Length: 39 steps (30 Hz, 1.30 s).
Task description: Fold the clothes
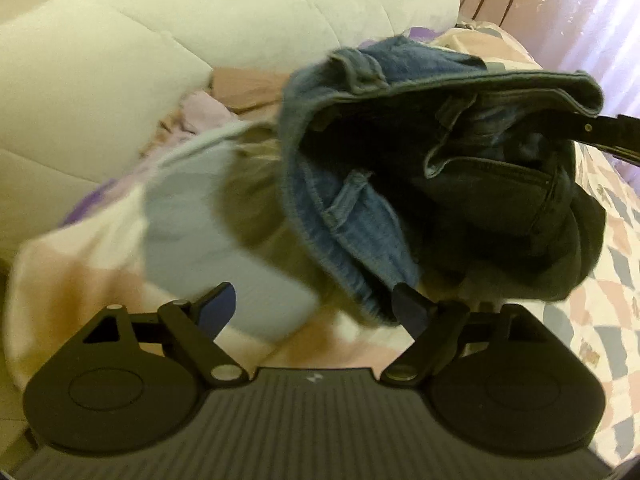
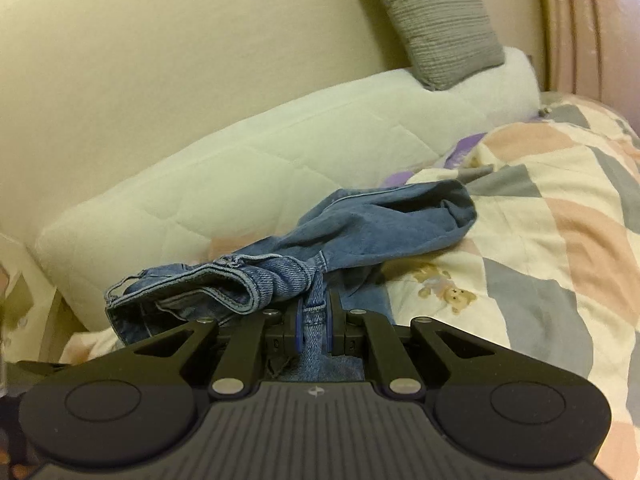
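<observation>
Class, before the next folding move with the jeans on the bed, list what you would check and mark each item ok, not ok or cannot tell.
1. Right tongs shut on the jeans at a belt loop: ok.
2. Left tongs open, ready to grasp: ok.
3. Left tongs holding denim: not ok; the jeans hang just ahead, one finger close to the cloth.
4. Waistband raised off the quilt: ok.
5. Legs lying flat and straight: not ok; one leg trails bunched toward the pillow.
6. Left view sharp enough to aim: not ok, blurred.
</observation>
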Available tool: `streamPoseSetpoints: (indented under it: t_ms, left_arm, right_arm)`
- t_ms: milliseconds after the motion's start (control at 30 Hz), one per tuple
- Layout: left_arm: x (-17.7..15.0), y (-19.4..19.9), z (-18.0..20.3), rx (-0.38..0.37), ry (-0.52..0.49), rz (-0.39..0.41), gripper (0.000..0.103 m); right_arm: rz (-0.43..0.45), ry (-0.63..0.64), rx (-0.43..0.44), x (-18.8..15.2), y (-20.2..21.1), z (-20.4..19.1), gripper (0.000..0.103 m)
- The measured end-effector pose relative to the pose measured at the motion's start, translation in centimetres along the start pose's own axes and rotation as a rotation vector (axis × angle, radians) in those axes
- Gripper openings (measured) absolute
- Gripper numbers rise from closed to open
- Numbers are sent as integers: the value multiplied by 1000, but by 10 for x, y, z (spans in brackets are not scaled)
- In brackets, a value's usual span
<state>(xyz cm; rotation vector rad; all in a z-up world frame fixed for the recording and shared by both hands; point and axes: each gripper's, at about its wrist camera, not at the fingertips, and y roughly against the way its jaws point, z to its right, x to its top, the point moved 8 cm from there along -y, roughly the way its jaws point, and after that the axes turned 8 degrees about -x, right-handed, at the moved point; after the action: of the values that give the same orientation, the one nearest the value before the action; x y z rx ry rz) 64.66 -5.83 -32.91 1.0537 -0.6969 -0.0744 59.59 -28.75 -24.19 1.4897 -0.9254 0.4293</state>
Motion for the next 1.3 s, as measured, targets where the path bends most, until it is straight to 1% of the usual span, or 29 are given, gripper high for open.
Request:
streamPoseSetpoints:
  t_ms: [33,100,133,167,233,267,300,333,367,400,433,533,567,600,667,700,733,800,833,933,1000,1033,1067,1100,1200,1300]
  left_arm:
    - [1,-8,1,-21,27,-3,83]
    - [3,-22,6,-87,90,9,83]
    - [6,-28,8,-111,119,21,83]
    - [7,-33,9,-118,141,34,81]
    - [11,-41,7,-105,162,69,59]
    - [13,-45,6,-75,155,75,37]
    - [15,-48,5,-58,142,75,36]
    - [16,-47,6,-55,126,81,34]
    - [16,-46,6,-50,105,87,32]
    - [16,-44,7,-43,77,90,30]
    - [16,-42,9,-35,47,90,28]
    - [20,-37,14,-16,-32,93,26]
    - [23,-35,16,-13,-60,96,25]
    - [26,-33,17,-10,-84,100,25]
    - [29,-30,18,-10,-120,103,24]
    - [30,-29,20,-8,-140,102,24]
    - [29,-29,23,-7,-154,99,24]
    - [27,-23,28,-7,-177,101,23]
    - [30,-18,31,-4,-189,109,23]
    - [41,-2,42,25,-236,148,20]
    - [53,15,53,49,-276,193,17]
    - [61,26,60,59,-296,222,15]
    - [71,39,68,72,-321,260,11]
    - [82,55,78,86,-353,306,8]
    - [117,109,116,120,-461,462,7]
    - [142,150,167,99,-567,552,7]
  right_arm:
    - [-5,6,2,-3,-2,-2,8]
    - [-14,11,5,-7,-7,-4,8]
    - [-19,8,4,-8,-11,-3,8]
    - [-23,5,3,-8,-17,0,8]
    - [-36,15,12,-9,-21,1,11]
    - [-42,22,17,-9,-23,2,12]
    - [-49,56,33,-12,-23,-2,22]
    - [-56,91,48,-14,-23,-7,40]
    - [-62,127,64,-17,-22,-11,50]
    - [-61,185,78,-22,-21,-19,63]
    - [-60,242,92,-27,-19,-27,63]
    - [-80,360,112,-45,-22,-50,63]
    - [-80,384,118,-49,-24,-56,62]
    - [-78,409,129,-54,-26,-61,58]
    - [-71,451,139,-63,-33,-66,44]
    - [-68,451,152,-65,-36,-67,26]
    - [-78,433,170,-67,-38,-67,17]
    - [-69,364,181,-61,-36,-61,14]
    - [-54,303,185,-55,-29,-55,12]
    - [6,131,179,-33,0,-36,8]
    - [56,55,187,-20,25,-28,6]
    - [89,31,188,-14,43,-26,6]
    - [122,8,189,-8,61,-24,6]
    - [156,-10,188,-4,78,-22,6]
    - [265,-69,191,6,136,-16,5]
    - [367,-128,197,9,198,-8,5]
